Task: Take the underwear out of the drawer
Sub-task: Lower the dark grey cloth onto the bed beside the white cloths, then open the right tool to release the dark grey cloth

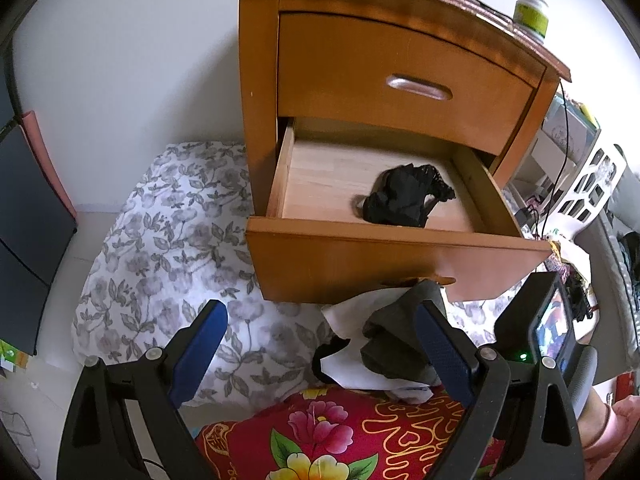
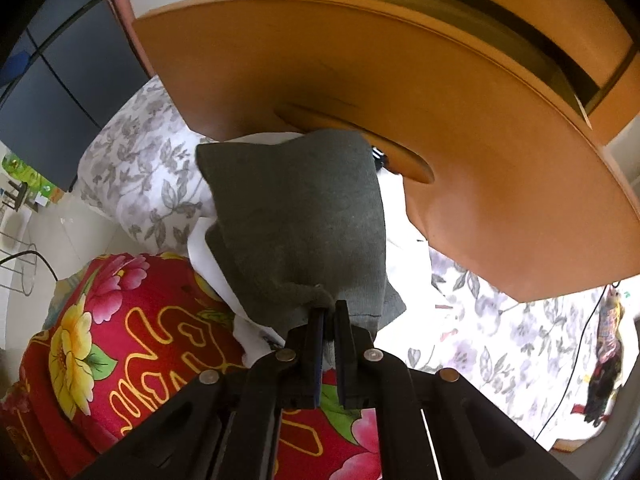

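Note:
The lower drawer (image 1: 384, 248) of a wooden nightstand stands pulled out, with a crumpled black underwear piece (image 1: 404, 200) on its floor at the right. Below the drawer front, a grey underwear piece (image 2: 296, 216) is pinched at its hem by my right gripper (image 2: 328, 308), which is shut on it. The grey piece (image 1: 400, 340) lies over a white garment (image 1: 352, 320) on a red flowered cushion (image 2: 120, 340). My left gripper (image 1: 320, 344) is open in front of the drawer, with its blue pads (image 1: 200, 344) wide apart and nothing held.
A closed upper drawer (image 1: 400, 80) sits above the open one. A white bottle (image 1: 532, 12) and a flat device stand on the nightstand top. White leaf-print bedding (image 1: 160, 240) lies on the floor at left, and dark panels (image 1: 28, 220) stand further left. Cables and clutter (image 1: 560, 184) fill the right side.

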The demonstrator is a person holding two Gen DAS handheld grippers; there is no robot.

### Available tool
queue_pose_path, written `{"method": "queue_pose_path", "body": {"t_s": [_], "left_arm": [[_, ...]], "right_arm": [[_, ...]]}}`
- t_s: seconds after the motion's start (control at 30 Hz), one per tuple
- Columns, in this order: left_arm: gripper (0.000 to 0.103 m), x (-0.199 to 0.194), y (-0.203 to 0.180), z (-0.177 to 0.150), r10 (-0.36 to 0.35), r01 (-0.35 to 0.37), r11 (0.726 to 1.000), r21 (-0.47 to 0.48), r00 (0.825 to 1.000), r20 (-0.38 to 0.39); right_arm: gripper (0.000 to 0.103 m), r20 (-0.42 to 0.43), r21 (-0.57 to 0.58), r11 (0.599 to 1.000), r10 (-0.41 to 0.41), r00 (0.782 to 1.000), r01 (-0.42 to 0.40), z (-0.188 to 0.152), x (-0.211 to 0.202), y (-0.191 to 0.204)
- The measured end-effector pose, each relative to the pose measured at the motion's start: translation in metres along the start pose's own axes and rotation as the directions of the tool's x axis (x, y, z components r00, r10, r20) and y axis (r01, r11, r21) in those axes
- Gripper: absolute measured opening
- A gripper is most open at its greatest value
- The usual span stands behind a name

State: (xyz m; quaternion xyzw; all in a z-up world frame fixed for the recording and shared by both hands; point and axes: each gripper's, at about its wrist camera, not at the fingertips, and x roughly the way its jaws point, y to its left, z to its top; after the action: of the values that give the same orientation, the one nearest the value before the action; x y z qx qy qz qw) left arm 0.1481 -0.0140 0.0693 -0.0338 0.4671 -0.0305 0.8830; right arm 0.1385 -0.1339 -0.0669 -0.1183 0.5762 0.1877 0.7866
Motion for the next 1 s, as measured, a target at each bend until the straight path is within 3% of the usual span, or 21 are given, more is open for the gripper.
{"method": "queue_pose_path", "body": {"t_s": [0.2, 0.33, 0.5, 0.57, 1.0], "left_arm": [[0.095, 0.010, -0.001, -0.002, 0.005, -0.005, 1.000, 0.001, 1.000, -0.031], [0.095, 0.012, -0.001, -0.002, 0.007, -0.007, 1.000, -0.001, 0.999, -0.036], [0.095, 0.010, -0.001, -0.002, 0.003, -0.003, 1.000, 0.000, 1.000, -0.030], [0.095, 0.007, -0.001, -0.001, -0.001, 0.001, 1.000, 0.002, 1.000, -0.021], [0.095, -0.014, -0.002, 0.007, -0.003, 0.003, 1.000, 0.005, 0.999, 0.044]], "right_arm": [[0.010, -0.006, 0.029, 0.999, 0.014, 1.000, -0.014, 0.001, -0.004, -0.004], [0.027, 0.003, 0.037, 0.999, 0.013, 1.000, -0.013, 0.001, -0.012, -0.004], [0.031, 0.067, 0.067, 0.998, 0.010, 0.998, -0.015, 0.002, -0.036, -0.009], [0.042, 0.100, 0.089, 0.996, -0.001, 0.995, -0.008, 0.003, -0.050, -0.012], [0.067, 0.287, 0.235, 0.972, -0.085, 0.954, 0.015, 0.002, -0.132, -0.039]]}}
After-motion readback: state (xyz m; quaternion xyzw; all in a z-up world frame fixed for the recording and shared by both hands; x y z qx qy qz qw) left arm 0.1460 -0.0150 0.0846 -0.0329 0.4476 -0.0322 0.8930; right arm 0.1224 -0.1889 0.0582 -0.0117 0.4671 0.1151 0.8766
